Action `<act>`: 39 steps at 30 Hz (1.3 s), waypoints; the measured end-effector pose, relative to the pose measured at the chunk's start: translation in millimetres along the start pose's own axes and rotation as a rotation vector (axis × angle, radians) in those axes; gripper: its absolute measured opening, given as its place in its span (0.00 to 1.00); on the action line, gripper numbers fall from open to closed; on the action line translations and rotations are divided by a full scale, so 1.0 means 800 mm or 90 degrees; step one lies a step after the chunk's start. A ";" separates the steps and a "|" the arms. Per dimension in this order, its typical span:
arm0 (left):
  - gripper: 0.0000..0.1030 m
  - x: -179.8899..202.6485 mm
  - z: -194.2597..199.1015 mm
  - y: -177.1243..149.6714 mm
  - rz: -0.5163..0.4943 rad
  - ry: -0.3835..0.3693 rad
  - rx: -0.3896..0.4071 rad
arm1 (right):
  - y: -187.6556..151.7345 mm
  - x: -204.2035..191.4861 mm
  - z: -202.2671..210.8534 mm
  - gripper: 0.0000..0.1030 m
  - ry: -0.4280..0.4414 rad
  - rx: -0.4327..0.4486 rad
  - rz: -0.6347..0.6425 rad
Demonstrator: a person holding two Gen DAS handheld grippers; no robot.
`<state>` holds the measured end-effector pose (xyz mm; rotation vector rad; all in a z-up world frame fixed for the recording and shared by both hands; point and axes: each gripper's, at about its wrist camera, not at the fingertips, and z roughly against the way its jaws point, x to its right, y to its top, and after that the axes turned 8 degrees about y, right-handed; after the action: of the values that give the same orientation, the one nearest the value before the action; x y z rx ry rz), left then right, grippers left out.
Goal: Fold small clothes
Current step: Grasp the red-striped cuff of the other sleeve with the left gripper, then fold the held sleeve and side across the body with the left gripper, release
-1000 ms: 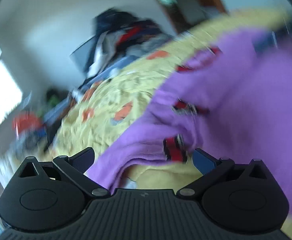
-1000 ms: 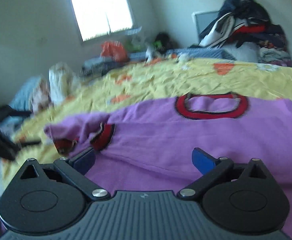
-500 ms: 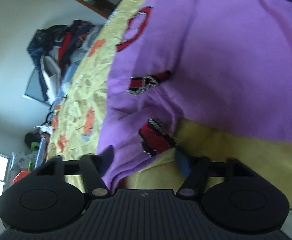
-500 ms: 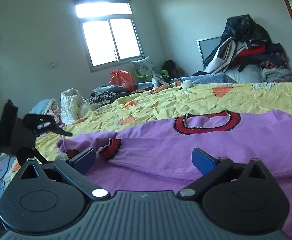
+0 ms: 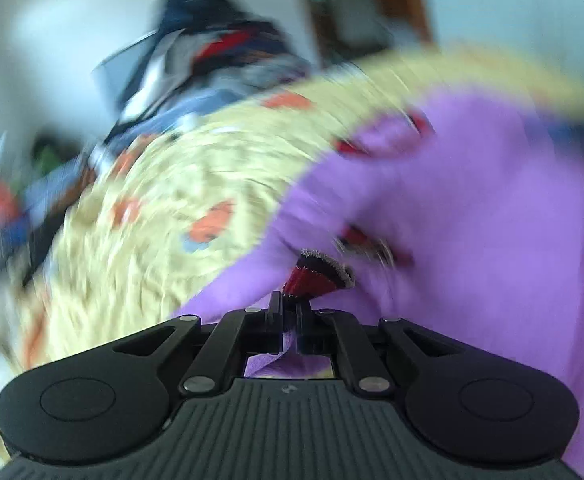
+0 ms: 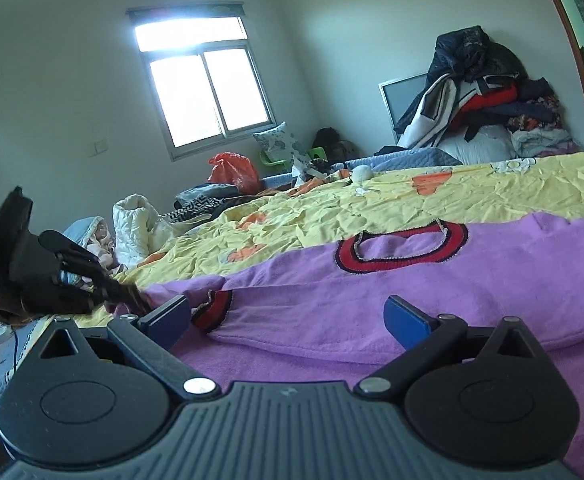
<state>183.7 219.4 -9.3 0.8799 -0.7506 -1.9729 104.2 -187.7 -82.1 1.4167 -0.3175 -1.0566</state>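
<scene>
The left gripper (image 5: 290, 312) is closing, its jaws clamped on the red-and-black cuff (image 5: 317, 274) of one purple knitted sweater (image 5: 471, 208). The right gripper (image 6: 288, 316) stands apart, empty, just above that sweater (image 6: 391, 280), which lies flat on the yellow printed bed cover (image 6: 491, 188). I think the thin cuff may slip out if it is pulled quickly. I count two grippers, one sweater, two cuffs.

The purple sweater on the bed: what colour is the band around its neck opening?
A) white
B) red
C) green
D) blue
B: in the right wrist view the purple sweater lies flat on the yellow bedspread, and its neck band is red with a dark edge.
</scene>
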 end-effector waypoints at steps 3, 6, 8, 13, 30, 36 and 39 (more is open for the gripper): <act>0.09 -0.057 0.012 -0.015 0.205 -0.002 0.023 | 0.001 0.005 -0.001 1.00 -0.002 -0.006 -0.017; 0.08 -0.123 0.029 -0.051 0.427 0.026 0.056 | 0.001 0.006 0.000 1.00 -0.004 -0.003 -0.019; 0.06 -0.170 0.041 -0.088 0.575 0.051 0.089 | 0.002 0.006 -0.001 1.00 -0.004 -0.006 -0.016; 0.04 -0.243 0.092 -0.189 0.857 0.100 0.214 | 0.005 0.003 -0.002 1.00 -0.024 -0.014 -0.007; 0.03 -0.208 0.203 -0.360 1.133 0.225 0.321 | 0.004 0.017 -0.034 1.00 -0.099 -0.133 -0.130; 0.03 -0.134 0.232 -0.402 1.233 0.256 0.314 | 0.006 -0.006 -0.033 1.00 -0.123 -0.226 -0.065; 0.03 -0.137 0.243 -0.385 1.211 0.273 0.317 | 0.011 -0.007 -0.016 1.00 -0.105 -0.236 -0.070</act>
<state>-62.4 495.4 -97.7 0.3752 -1.1221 0.0774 114.3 -176.7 -74.2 1.0273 -0.1528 -1.2535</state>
